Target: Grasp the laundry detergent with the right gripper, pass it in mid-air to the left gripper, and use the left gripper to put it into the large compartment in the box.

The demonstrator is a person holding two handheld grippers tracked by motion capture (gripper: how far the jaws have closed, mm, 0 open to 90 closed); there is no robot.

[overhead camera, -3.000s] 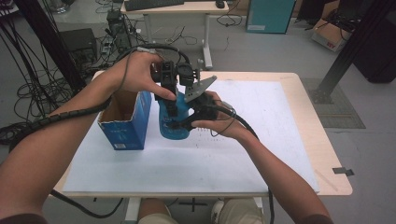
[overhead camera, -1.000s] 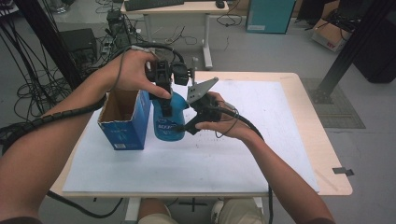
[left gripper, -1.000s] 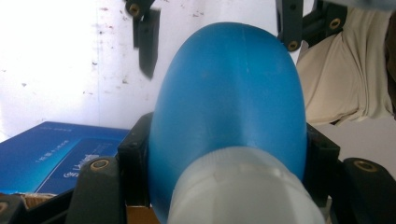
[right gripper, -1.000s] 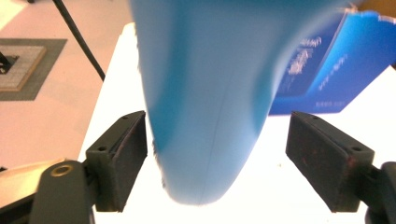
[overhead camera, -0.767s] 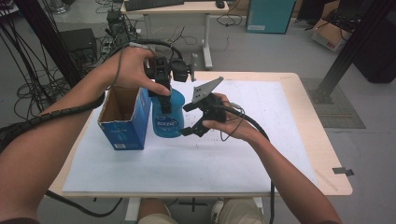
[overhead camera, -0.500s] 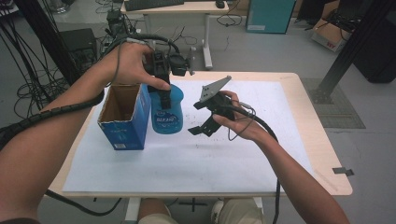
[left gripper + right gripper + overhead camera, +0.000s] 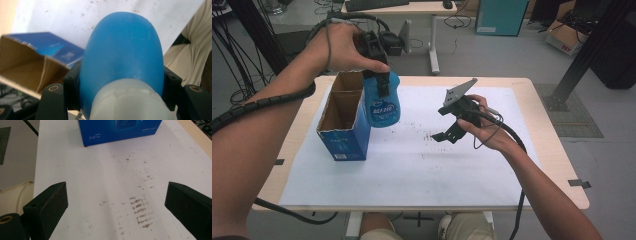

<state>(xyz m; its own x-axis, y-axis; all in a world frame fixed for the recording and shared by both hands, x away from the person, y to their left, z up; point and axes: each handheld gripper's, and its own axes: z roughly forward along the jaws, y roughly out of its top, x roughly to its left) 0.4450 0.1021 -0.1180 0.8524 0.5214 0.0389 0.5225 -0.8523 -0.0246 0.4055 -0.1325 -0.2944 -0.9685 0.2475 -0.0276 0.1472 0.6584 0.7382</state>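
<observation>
The left gripper (image 7: 382,85) has its jaws clamped on the neck of the blue bottle (image 7: 382,102), just under the white cap (image 7: 127,100); in the left gripper view the black jaws press on either side of the blue shoulder where it meets the cap. The bottle hangs upright from that grip, clear of the bench (image 7: 557,145), close beside the open box (image 7: 341,120) and a little above its rim. The box stands on the white sheet (image 7: 412,170) with its top flaps open and its brown inside empty as far as can be seen.

The right gripper (image 7: 447,135) has just been opening; its jaws stand spread wide with nothing between them, only the scuffed sheet below in the right gripper view. It hangs off to the side, well apart from the bottle.

The step in hand looks like carrying the bottle toward the box to pack it. The next move likely calls for bringing the bottle's base over the open mouth, keeping it upright so it clears the flaps, and lowering it straight in. The box is light and could tip or slide, so the free gripper may need to steady its wall.
</observation>
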